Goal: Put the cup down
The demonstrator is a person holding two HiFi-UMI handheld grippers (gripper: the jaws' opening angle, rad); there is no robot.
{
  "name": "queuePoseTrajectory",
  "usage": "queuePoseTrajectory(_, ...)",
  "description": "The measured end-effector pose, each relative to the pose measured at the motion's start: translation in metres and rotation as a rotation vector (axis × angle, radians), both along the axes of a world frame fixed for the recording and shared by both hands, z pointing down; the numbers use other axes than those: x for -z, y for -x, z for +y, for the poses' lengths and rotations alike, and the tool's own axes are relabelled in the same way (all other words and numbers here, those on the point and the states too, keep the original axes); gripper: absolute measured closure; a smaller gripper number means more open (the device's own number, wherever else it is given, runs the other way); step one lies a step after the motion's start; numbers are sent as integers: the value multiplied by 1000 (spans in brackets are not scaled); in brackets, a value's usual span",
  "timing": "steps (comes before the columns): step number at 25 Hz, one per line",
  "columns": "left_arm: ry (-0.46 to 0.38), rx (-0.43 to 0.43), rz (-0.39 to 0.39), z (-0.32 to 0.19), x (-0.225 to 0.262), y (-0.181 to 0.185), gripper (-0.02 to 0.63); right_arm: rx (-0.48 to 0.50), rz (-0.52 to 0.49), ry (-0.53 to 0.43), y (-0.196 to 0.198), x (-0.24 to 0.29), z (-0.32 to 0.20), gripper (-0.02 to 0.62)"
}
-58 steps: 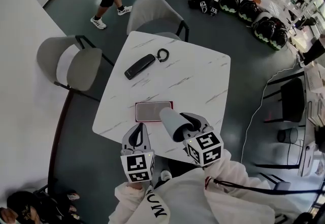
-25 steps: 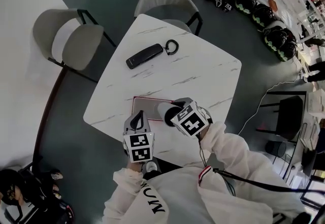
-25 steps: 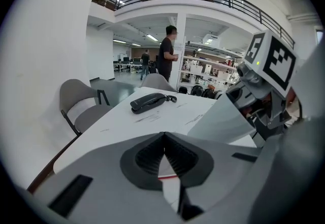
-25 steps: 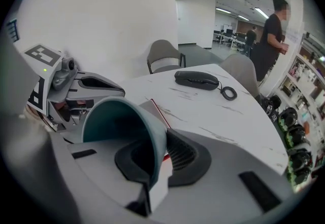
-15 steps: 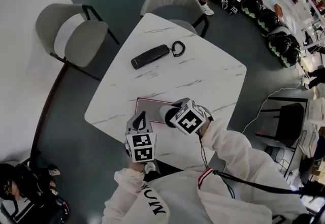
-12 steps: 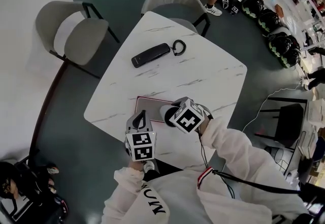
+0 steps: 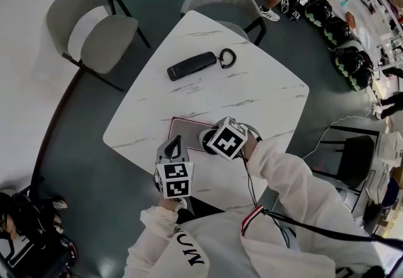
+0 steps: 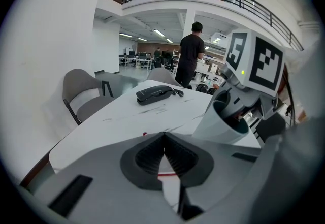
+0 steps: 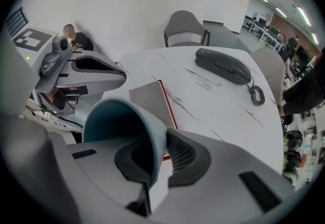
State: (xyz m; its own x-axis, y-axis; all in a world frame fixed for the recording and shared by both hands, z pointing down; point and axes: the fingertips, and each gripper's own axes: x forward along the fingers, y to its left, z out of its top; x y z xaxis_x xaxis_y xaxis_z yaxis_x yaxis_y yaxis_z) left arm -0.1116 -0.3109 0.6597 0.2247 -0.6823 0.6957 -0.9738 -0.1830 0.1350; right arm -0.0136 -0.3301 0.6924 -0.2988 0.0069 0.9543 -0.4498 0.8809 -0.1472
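Observation:
A pale grey-blue cup (image 9: 122,126) with a teal inside is pinched by its wall between the jaws of my right gripper (image 9: 157,159). It hangs tilted, mouth sideways, over the near part of the white marble table (image 7: 252,94). In the head view the marker cube hides most of the cup (image 7: 204,139). The left gripper view shows the cup (image 8: 228,119) at the right, above the tabletop. My left gripper (image 7: 172,144) sits just left of it, shut with nothing between its jaws (image 8: 163,136).
A flat grey pad with a red edge (image 7: 186,128) lies under and beside the cup. A black telephone handset with a coiled cord (image 7: 192,65) lies farther out. Grey chairs (image 7: 94,24) stand at the table's left and far sides. A person in black (image 8: 192,55) stands beyond.
The right gripper has turned with the cup, so its marker cube now covers most of it. The left gripper has stayed put. A person has walked across the far floor.

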Motion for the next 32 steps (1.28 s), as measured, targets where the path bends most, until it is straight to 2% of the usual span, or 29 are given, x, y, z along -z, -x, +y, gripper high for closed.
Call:
queuePoseTrajectory(11, 0, 6, 10, -3, 2, 6, 597, 32, 46, 40, 7, -7, -5, 571)
queuePoseTrajectory(32, 12, 13, 10, 8, 2, 12, 597, 35, 19, 56, 11, -8, -2, 569)
